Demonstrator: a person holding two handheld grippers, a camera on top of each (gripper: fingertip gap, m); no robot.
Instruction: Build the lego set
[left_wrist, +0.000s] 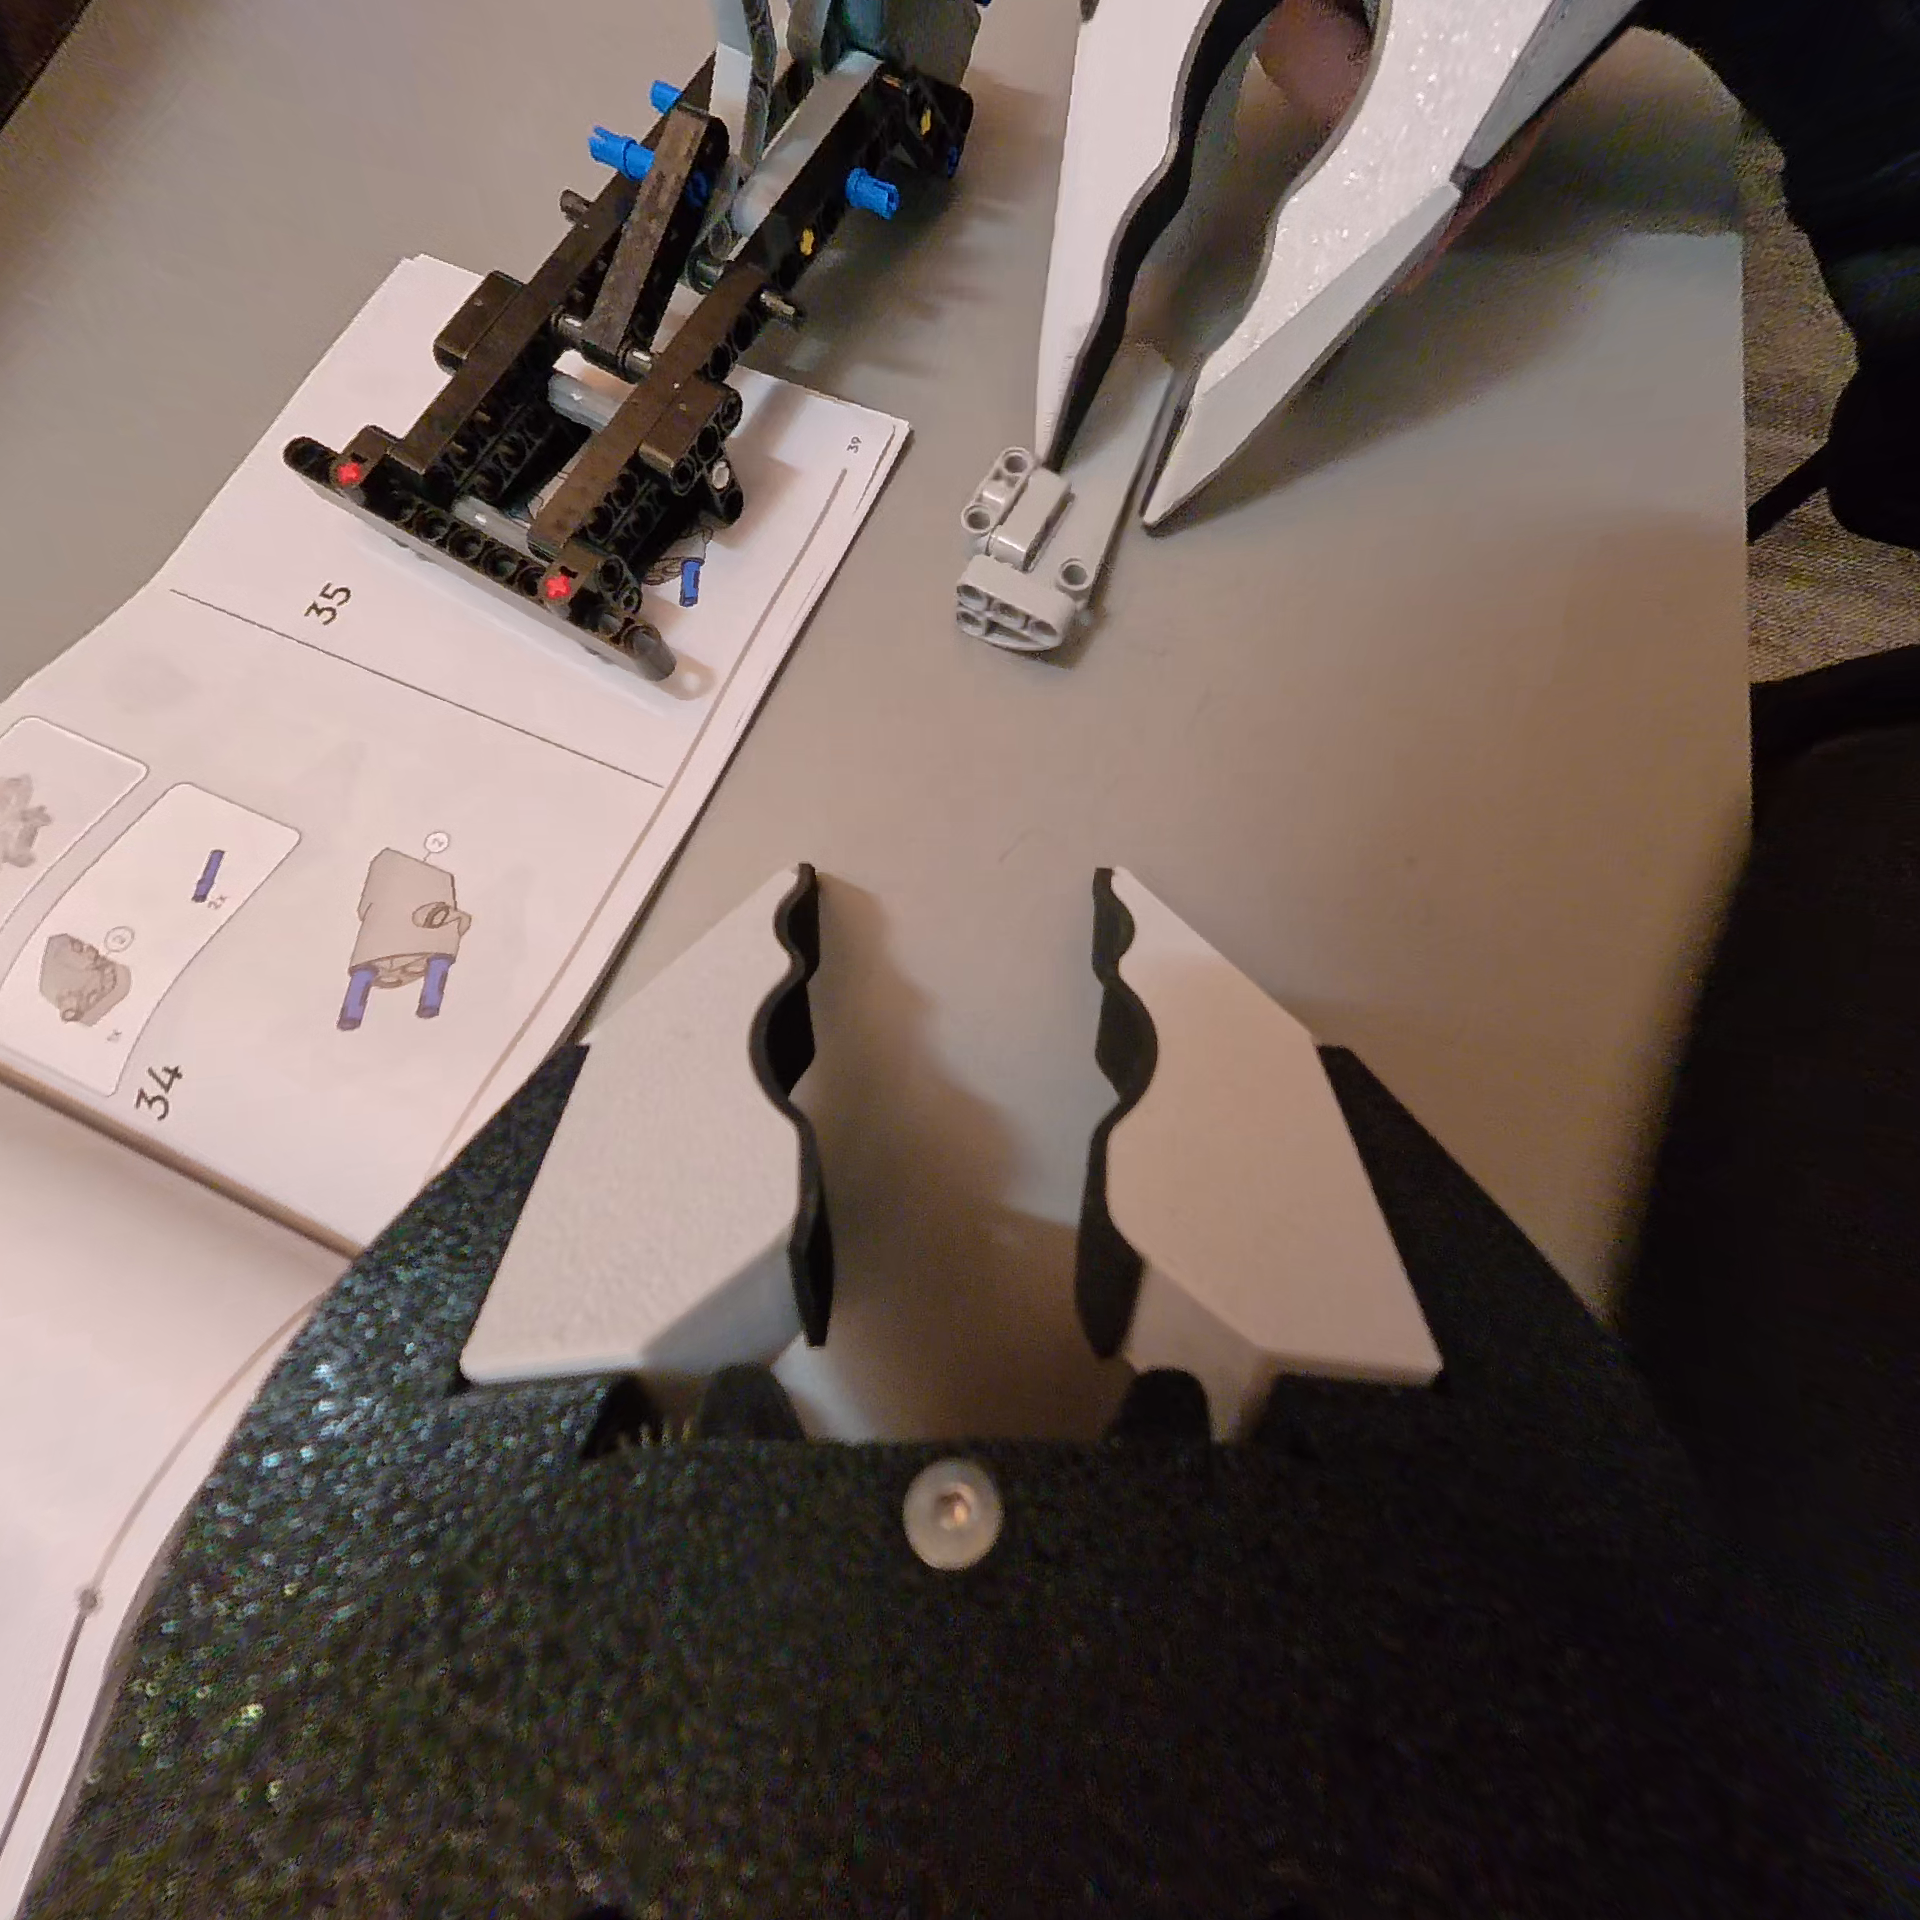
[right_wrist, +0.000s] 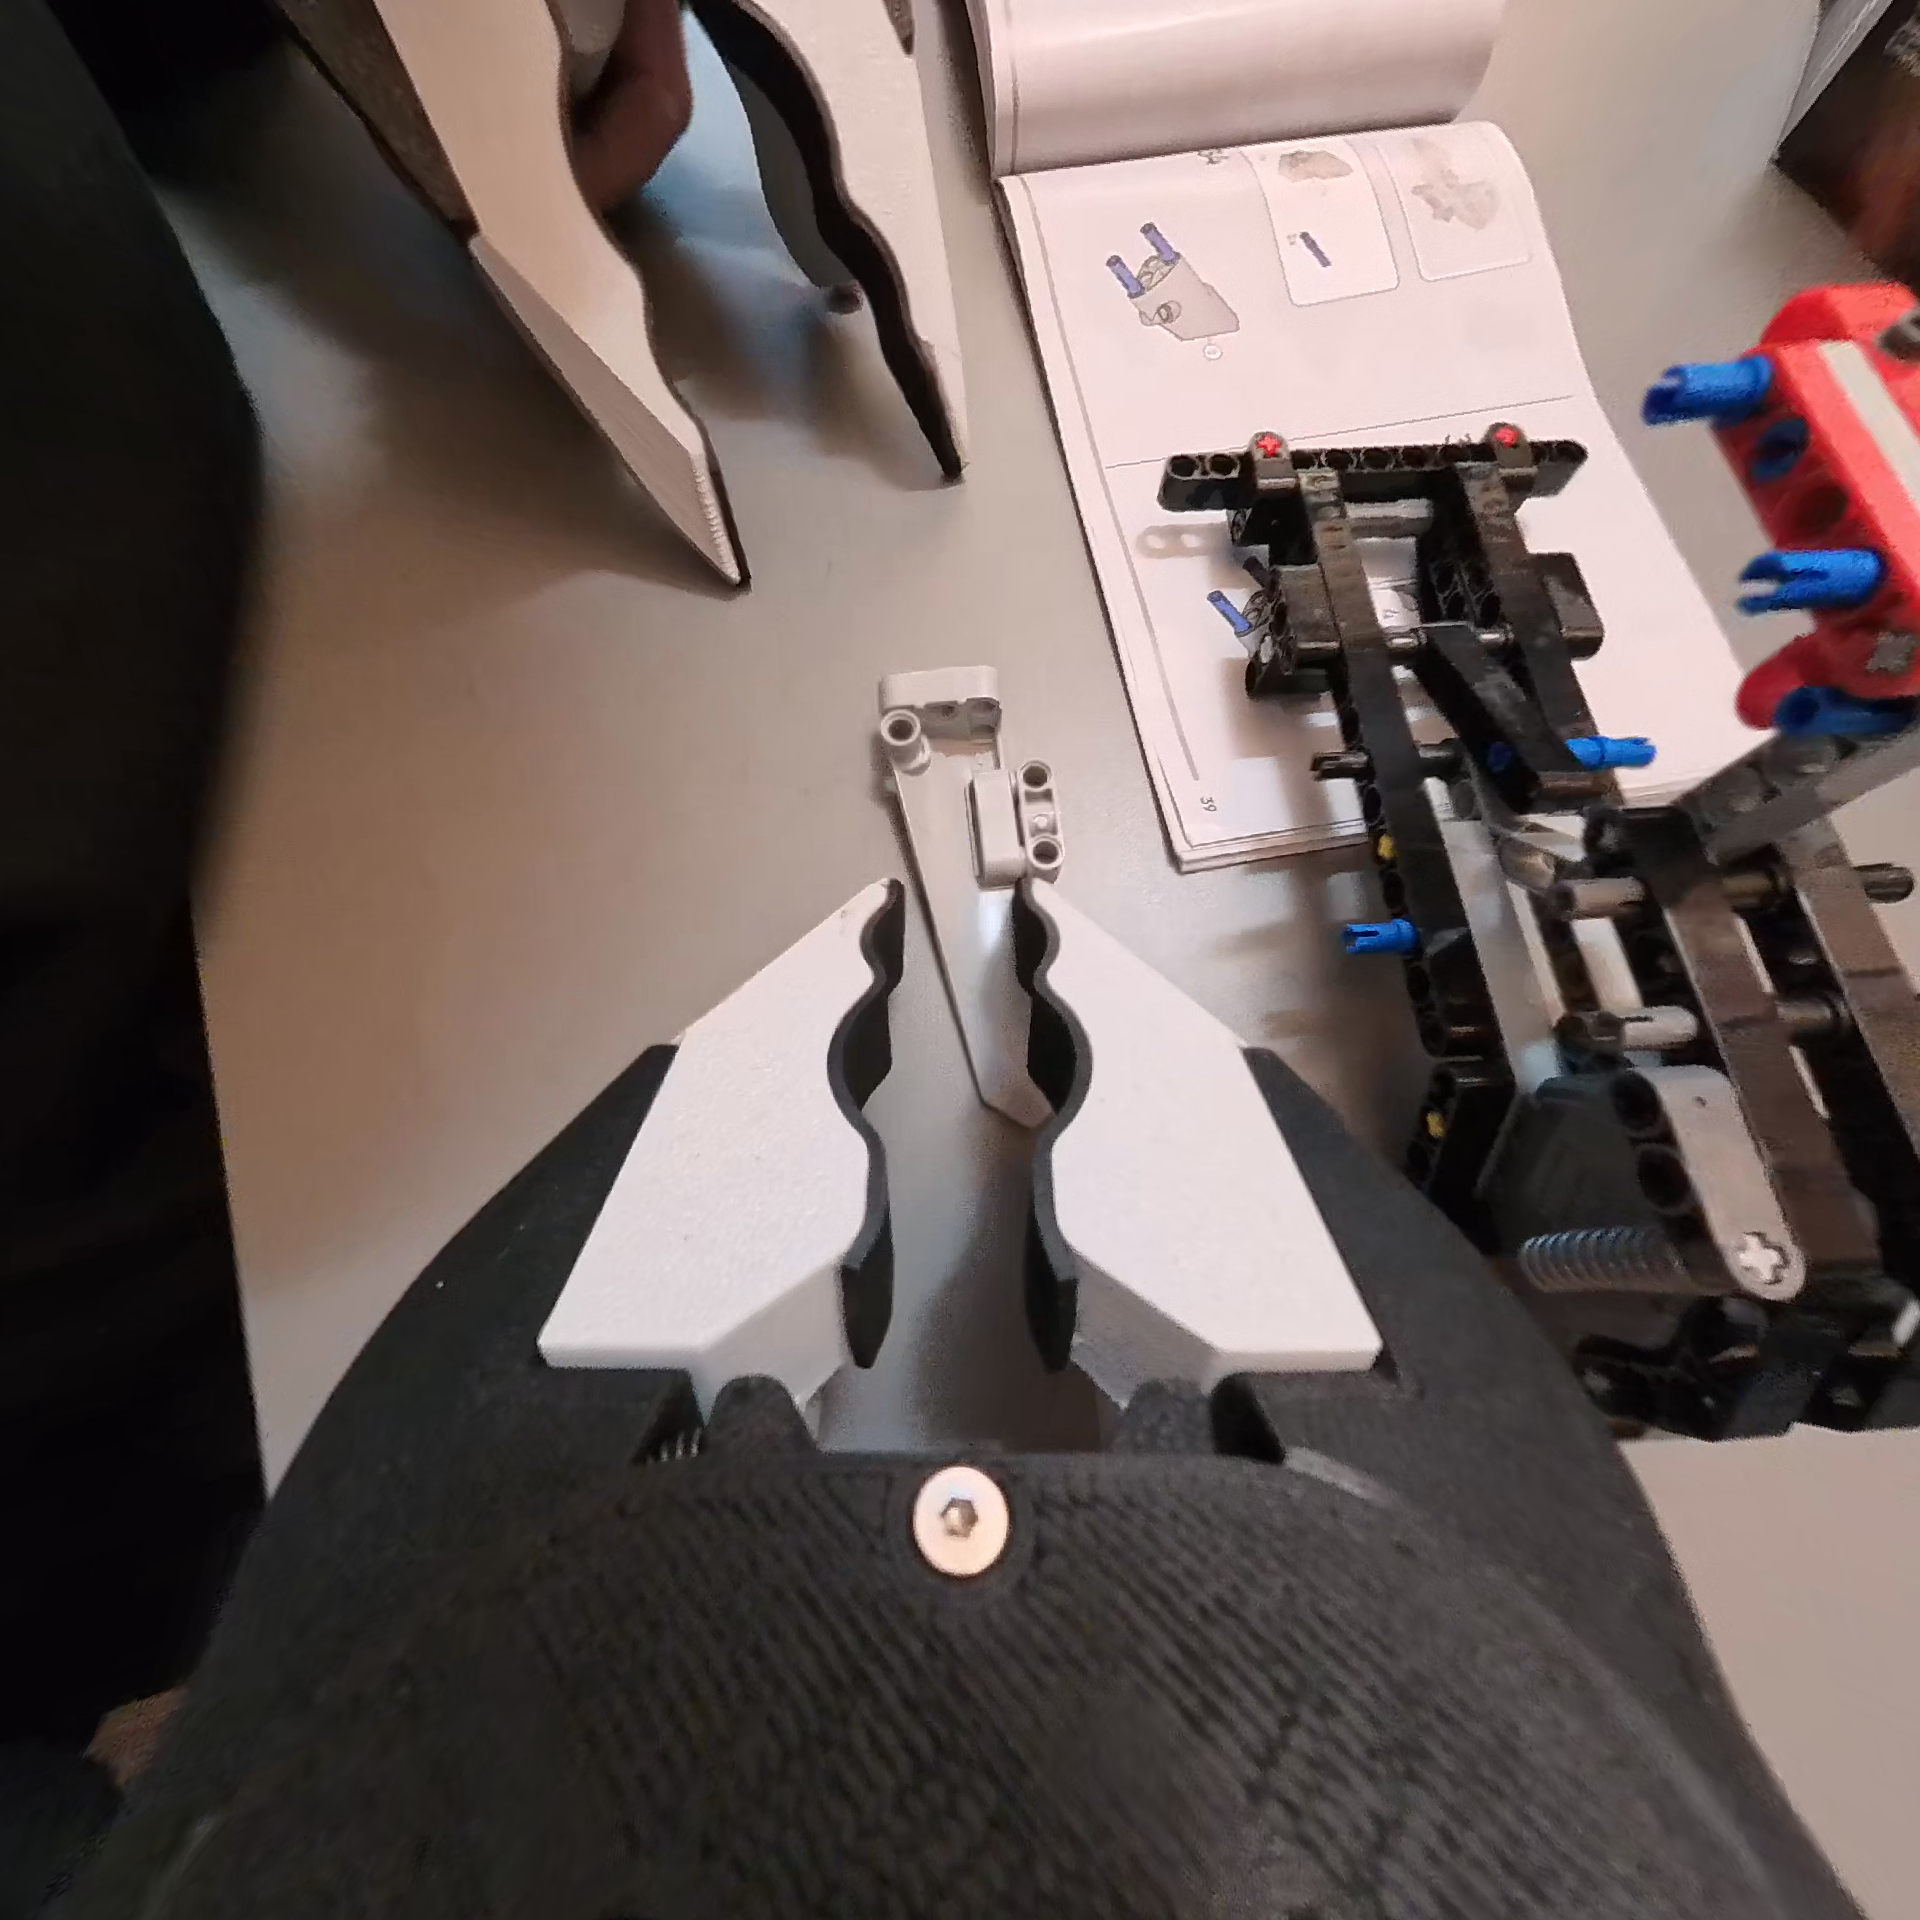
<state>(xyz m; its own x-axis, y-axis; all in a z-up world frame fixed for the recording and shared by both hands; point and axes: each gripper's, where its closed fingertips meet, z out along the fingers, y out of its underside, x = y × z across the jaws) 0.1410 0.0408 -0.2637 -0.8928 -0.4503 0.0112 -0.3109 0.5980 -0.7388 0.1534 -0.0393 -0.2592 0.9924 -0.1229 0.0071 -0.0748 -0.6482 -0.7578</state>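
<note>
A light grey Lego panel with connector blocks (right_wrist: 951, 821) lies on the grey table. My right gripper (right_wrist: 958, 890) is half open, with a finger on each side of the panel. Its right pad touches the panel and the left pad stands clear. The left wrist view shows the panel (left_wrist: 1023, 561) at the tips of the right gripper (left_wrist: 1117, 478). My left gripper (left_wrist: 954, 883) is open and empty, a little short of the panel; it also shows in the right wrist view (right_wrist: 842, 520). A black Technic model with blue pins (left_wrist: 582, 416) (right_wrist: 1455, 748) rests partly on the instruction booklet (left_wrist: 416, 790) (right_wrist: 1299, 343).
A red beam section with blue pins (right_wrist: 1829, 520) sticks up from the model's near end. The table (left_wrist: 1351, 831) ends at a dark drop on the right in the left wrist view. A hand holds the left gripper (right_wrist: 623, 104). The left gripper's tips are roughly 9 cm from the right gripper's.
</note>
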